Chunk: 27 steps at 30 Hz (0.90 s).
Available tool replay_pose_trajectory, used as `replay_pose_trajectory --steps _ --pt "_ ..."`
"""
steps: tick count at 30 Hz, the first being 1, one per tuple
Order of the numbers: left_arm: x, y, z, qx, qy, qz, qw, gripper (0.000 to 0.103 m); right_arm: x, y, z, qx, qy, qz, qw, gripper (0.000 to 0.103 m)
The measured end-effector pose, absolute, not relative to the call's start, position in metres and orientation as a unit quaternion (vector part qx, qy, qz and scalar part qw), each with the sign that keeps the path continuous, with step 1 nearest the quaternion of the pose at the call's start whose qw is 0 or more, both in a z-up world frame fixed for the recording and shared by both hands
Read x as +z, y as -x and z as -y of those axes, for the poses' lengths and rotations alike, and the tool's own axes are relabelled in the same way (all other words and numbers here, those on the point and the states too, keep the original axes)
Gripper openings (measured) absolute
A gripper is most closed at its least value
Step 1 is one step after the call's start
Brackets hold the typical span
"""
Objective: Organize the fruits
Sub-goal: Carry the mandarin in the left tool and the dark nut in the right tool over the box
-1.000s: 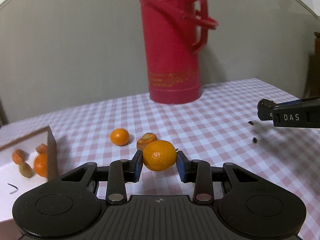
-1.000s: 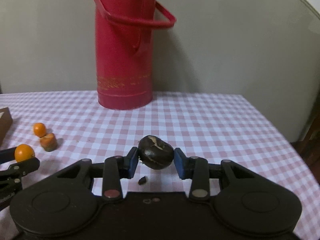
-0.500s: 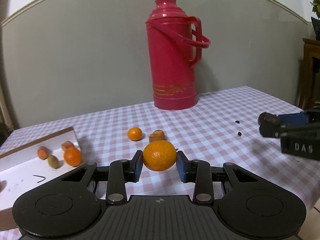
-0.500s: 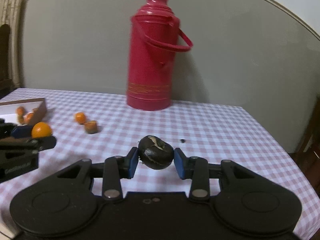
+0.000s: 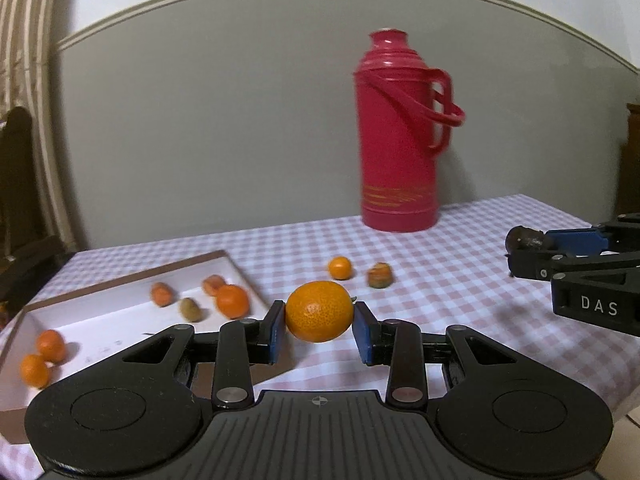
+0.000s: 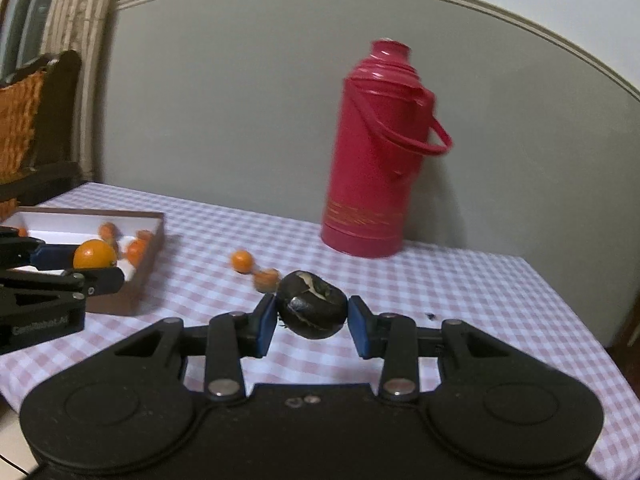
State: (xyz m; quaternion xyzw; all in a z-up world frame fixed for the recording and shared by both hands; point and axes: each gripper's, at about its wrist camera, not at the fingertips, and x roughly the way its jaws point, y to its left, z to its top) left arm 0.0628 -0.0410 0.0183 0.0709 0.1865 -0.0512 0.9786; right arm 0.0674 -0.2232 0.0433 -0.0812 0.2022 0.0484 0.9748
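Carrying one fruit in each gripper, the person seems to be bringing both toward the shallow box (image 5: 236, 258) at the left side of the table (image 5: 460, 240). The left gripper (image 5: 319, 326) has its fingers clenched on an orange mandarin (image 5: 319, 311), held in the air just beside the near corner of the box — probably so that it can be released inside. The right gripper (image 6: 312, 320) has its fingers clenched on a dark, cracked fruit (image 6: 312, 309), maybe spoiled, held above the middle of the table. Both fruits are gripped at their sides, at the widest part, which I think keeps a round thing from slipping out.

Counting now. In the left wrist view the box holds six pieces: three round orange fruits, two smaller reddish-orange pieces and one small brownish-green one. On the cloth two pieces wait, near each other but apart — a small mandarin (image 5: 340, 267) and a brownish, damaged piece (image 5: 379, 274). With the two in the fingers this makes ten fruits. One red thermos (image 5: 400, 132) stands upright at the back, well apart from the fruits. One dark crumb (image 6: 431, 314) lies on the cloth at the right.
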Motion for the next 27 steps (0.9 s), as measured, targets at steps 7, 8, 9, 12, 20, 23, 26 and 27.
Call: replay_pose_trajectory --steps 7,8,9,12,20,23,26,27 --pt "0.024 -0.054 0.003 -0.018 -0.057 -0.178 0.982 0.036 0.050 -0.068 0.189 0.085 0.096 -0.192 0.973 0.030" --pt "0.026 -0.053 -0.003 -0.011 -0.055 -0.177 0.983 0.036 0.051 -0.068 0.184 0.089 0.097 -0.189 0.973 0.030" --pt "0.026 -0.052 -0.008 -0.005 -0.054 -0.176 0.983 0.036 0.052 -0.067 0.179 0.094 0.097 -0.187 0.973 0.030" --pt "0.027 -0.049 -0.022 0.011 -0.048 -0.176 0.983 0.036 0.052 -0.068 0.164 0.110 0.101 -0.185 0.971 0.030" --pt "0.030 -0.042 -0.055 0.047 -0.044 -0.173 0.983 0.036 0.055 -0.067 0.120 0.155 0.117 -0.174 0.965 0.030" --pt "0.031 -0.039 -0.066 0.062 -0.041 -0.172 0.982 0.036 0.056 -0.067 0.108 0.169 0.117 -0.170 0.964 0.030" --pt "0.032 -0.035 -0.079 0.078 -0.038 -0.172 0.981 0.036 0.057 -0.067 0.094 0.184 0.119 -0.168 0.961 0.030" --pt "0.033 -0.034 -0.084 0.083 -0.038 -0.172 0.981 0.036 0.057 -0.067 0.090 0.187 0.119 -0.167 0.961 0.030"
